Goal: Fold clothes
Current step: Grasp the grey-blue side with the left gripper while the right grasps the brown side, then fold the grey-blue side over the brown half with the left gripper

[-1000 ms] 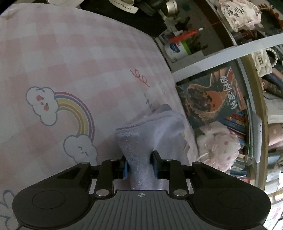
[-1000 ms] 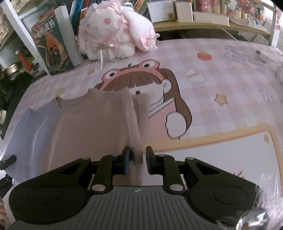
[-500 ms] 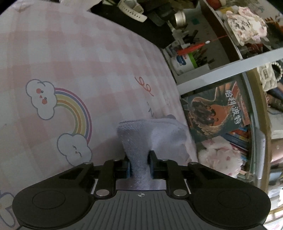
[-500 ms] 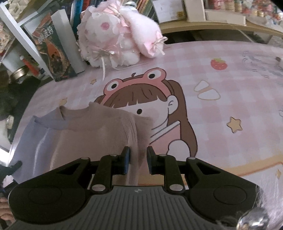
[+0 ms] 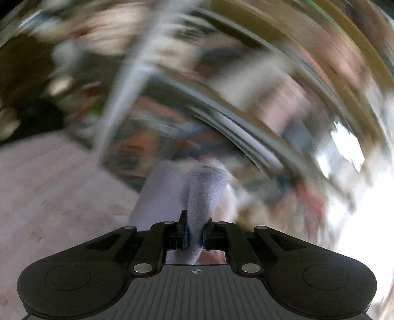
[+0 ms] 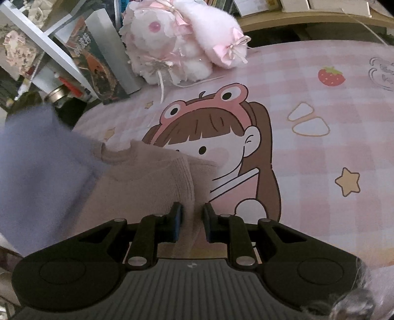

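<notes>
A knit sweater with a beige body (image 6: 147,187) and a lavender sleeve (image 6: 41,167) lies on a pink checked cartoon blanket (image 6: 307,152). My right gripper (image 6: 192,222) is shut on a beige fold of the sweater near its right edge. My left gripper (image 5: 195,233) is shut on a bunched lavender part of the sweater (image 5: 202,194) and holds it up in the air; the left wrist view is heavily motion-blurred. In the right wrist view the lavender sleeve is raised and blurred at the left.
A pink and white plush toy (image 6: 182,46) sits at the blanket's far edge. Books and a white shelf (image 6: 81,59) stand at the back left. A wooden ledge (image 6: 307,17) runs along the back right.
My left gripper has swung fast upward and around with the lavender cloth, away from the rainbow print. The lavender sleeve has lifted off the blanket. My right gripper has moved forward with the beige fold.
</notes>
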A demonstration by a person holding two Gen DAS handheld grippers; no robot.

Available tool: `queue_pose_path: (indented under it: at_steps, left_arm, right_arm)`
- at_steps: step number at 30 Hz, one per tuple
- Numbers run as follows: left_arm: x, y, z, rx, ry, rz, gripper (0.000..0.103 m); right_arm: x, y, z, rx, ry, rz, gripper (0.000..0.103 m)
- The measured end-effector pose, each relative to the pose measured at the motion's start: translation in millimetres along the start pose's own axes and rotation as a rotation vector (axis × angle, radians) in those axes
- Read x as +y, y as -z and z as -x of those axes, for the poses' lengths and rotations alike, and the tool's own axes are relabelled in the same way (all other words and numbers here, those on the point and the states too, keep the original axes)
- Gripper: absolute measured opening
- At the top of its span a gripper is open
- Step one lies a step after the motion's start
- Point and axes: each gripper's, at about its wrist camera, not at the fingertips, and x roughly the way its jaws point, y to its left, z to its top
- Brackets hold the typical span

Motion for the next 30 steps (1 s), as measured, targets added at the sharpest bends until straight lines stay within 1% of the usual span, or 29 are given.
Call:
queue_pose_path:
  at_steps: [1,3,5,6,7,8,9,11,13,14,15,18,20,22,24,25,27,28,30]
  left_arm:
    - [-24.9,12.9,-7.5,0.055,-0.004,-0.119,0.014]
    - [-62.1,48.8,-27.1,0.196,-0.026,-0.314,0.016]
    - [-82.3,86.3,-44.9,0.321,-0.070,-0.450,0.021]
    - [-90.2,105.0,-51.8,0.366,-0.096,-0.518,0.027]
    - [-95.6,121.3,-55.5,0.391,-0.119,-0.581,0.031]
    - [-99.4,133.2,-56.4,0.399,-0.137,-0.636,0.034]
    - [-103.2,141.2,-55.5,0.393,-0.150,-0.688,0.038]
    - [-109.2,149.4,-52.0,0.379,-0.168,-0.762,0.040]
    - [-111.0,143.6,-50.7,0.392,-0.164,-0.749,0.043]
    - [-111.3,139.8,-48.5,0.395,-0.155,-0.726,0.044]
    - [-111.3,136.0,-44.7,0.394,-0.140,-0.693,0.044]
    - [-111.6,120.5,-30.5,0.395,-0.085,-0.568,0.044]
    - [-107.8,112.9,-7.9,0.379,-0.047,-0.470,0.044]
    - [-97.0,97.8,11.6,0.343,-0.034,-0.360,0.044]
    - [-79.0,83.8,25.4,0.286,-0.055,-0.248,0.044]
    - [-68.9,78.4,29.7,0.259,-0.076,-0.195,0.044]
    - [-48.6,72.6,26.7,0.223,-0.148,-0.114,0.043]
    - [-41.2,71.8,22.2,0.215,-0.178,-0.092,0.038]
    - [-32.1,73.7,9.3,0.219,-0.218,-0.081,0.038]
  right_arm:
    - [-2.0,-0.4,0.1,0.002,-0.011,0.002,0.017]
    - [-6.4,-1.8,-0.3,0.010,-0.034,-0.001,0.017]
    - [-10.8,-3.5,-0.8,0.018,-0.055,-0.006,0.017]
    - [-12.4,-4.1,-0.4,0.022,-0.062,-0.010,0.018]
    - [-14.2,-4.7,0.3,0.026,-0.069,-0.015,0.020]
    - [-16.0,-5.1,1.0,0.031,-0.076,-0.023,0.020]
    - [-17.9,-5.0,2.6,0.036,-0.087,-0.033,0.020]
    - [-21.7,-3.7,7.7,0.045,-0.113,-0.054,0.020]
    - [-25.8,-1.5,15.7,0.046,-0.140,-0.076,0.022]
    - [-28.5,0.0,21.5,0.042,-0.155,-0.091,0.022]
    - [-31.2,1.5,27.2,0.036,-0.170,-0.105,0.025]
    - [-38.2,6.9,43.9,0.019,-0.215,-0.150,0.034]
    - [-40.5,10.6,54.0,0.015,-0.249,-0.176,0.040]
    - [-38.2,13.8,59.5,0.031,-0.284,-0.187,0.053]
    - [-35.3,17.1,64.4,0.052,-0.319,-0.193,0.060]
    - [-33.5,19.1,65.7,0.066,-0.336,-0.200,0.061]
    - [-29.4,23.2,64.4,0.101,-0.359,-0.223,0.061]
    - [-25.3,25.8,61.9,0.123,-0.371,-0.228,0.061]
    - [-12.3,31.0,57.8,0.149,-0.366,-0.194,0.061]
